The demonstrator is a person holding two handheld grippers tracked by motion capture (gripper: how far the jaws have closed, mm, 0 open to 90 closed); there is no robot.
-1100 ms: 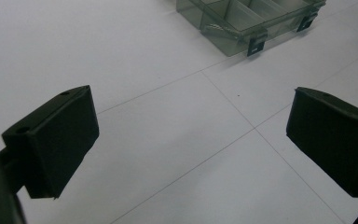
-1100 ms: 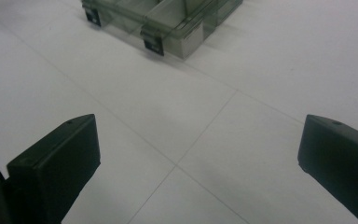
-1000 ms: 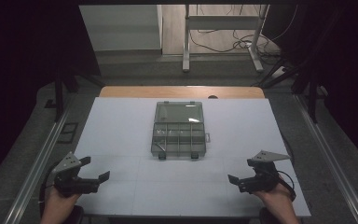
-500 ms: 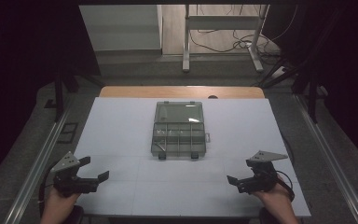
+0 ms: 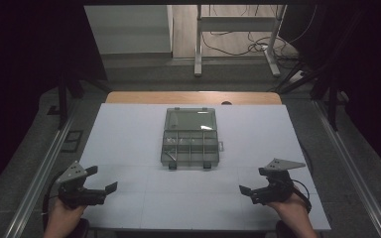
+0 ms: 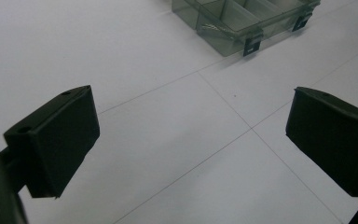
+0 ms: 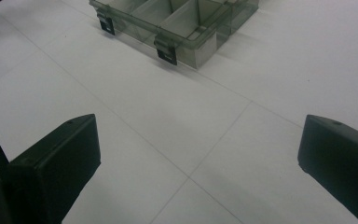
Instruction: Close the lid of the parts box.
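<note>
Clear plastic box (image 5: 190, 138), rectangular, mid-frame on matte white table (image 5: 129, 134); left gripper (image 5: 103, 179) and right gripper (image 5: 252, 180) released, barely shifted.

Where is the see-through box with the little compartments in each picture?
High view: the compartment box lies open at the middle of the white table, beyond both grippers.
Left gripper view: its near corner is at the top, right of centre.
Right gripper view: its near edge is at the top, left of centre.
Shared landmark: the two dark latches on its near edge.
</note>
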